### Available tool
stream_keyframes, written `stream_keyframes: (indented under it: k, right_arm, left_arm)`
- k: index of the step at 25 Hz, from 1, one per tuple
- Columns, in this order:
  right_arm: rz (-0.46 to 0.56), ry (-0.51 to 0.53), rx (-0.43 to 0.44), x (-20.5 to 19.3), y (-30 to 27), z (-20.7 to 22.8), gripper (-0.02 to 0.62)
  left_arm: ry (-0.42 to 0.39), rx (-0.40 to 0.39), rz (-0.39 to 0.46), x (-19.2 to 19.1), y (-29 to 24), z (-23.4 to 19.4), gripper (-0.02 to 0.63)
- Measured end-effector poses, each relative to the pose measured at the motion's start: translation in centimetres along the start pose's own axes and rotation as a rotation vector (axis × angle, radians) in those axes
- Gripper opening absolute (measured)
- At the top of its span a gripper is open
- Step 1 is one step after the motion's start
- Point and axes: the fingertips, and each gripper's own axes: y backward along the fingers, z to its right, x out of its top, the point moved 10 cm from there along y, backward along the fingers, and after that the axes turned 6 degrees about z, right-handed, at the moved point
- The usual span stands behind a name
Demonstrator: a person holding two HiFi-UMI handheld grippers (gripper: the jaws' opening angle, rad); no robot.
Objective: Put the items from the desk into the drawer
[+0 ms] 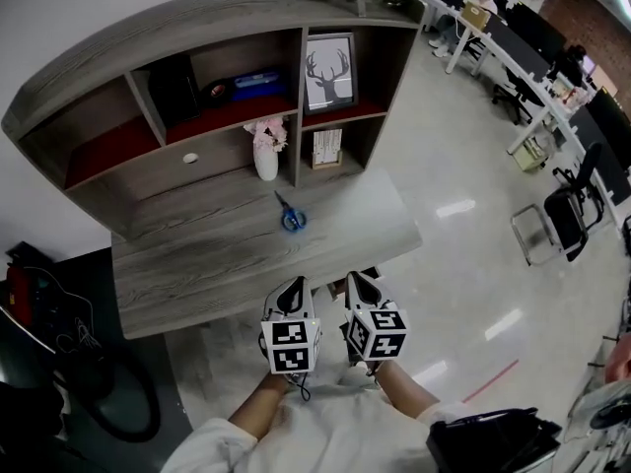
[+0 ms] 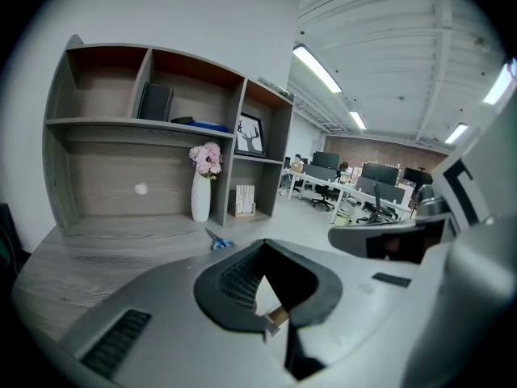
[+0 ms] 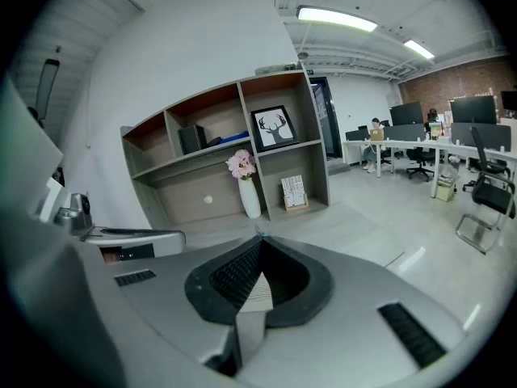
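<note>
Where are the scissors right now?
In the head view, the blue-handled scissors lie flat on the desk near its middle. They are just in front of the white vase, below the shelf unit.

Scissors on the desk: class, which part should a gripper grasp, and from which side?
Probably the narrow stretch where the blades meet the blue handles, coming straight down from above. The scissors lie flat on the desk, blades toward the shelves, with bare desktop on both sides for the jaws.
</note>
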Motion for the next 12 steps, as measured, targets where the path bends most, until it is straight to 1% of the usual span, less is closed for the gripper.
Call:
stream_keyframes:
  k: [3, 6, 8, 10, 12]
  right_arm:
    - [-0.01, 0.007, 0.026, 0.1, -1.2, 0.9, -0.002]
    - [-0.025, 0.027, 0.077, 0.2, -2.6, 1.7, -0.002]
    - [-0.043, 0.052, 0.118, 0.5, -3.2, 2.1, -0.002]
    - [-0.055, 0.073, 0.151, 0.7, -3.7, 2.6, -0.002]
    - [-0.062, 0.069, 0.171, 1.0, -4.4, 3.1, -0.002]
  left_arm:
    - [0.007, 0.035, 0.009, 0.5, -0.9, 0.2, -0.002]
    - [0.027, 0.103, 0.017, 0.6, -1.8, 0.1, -0.002]
    - [0.057, 0.152, 0.018, 0.6, -2.2, 0.2, -0.002]
    - [0.078, 0.183, 0.02, 0.5, -2.4, 0.5, -0.002]
    - [0.076, 0.207, 0.03, 0.5, -2.9, 0.7, -0.002]
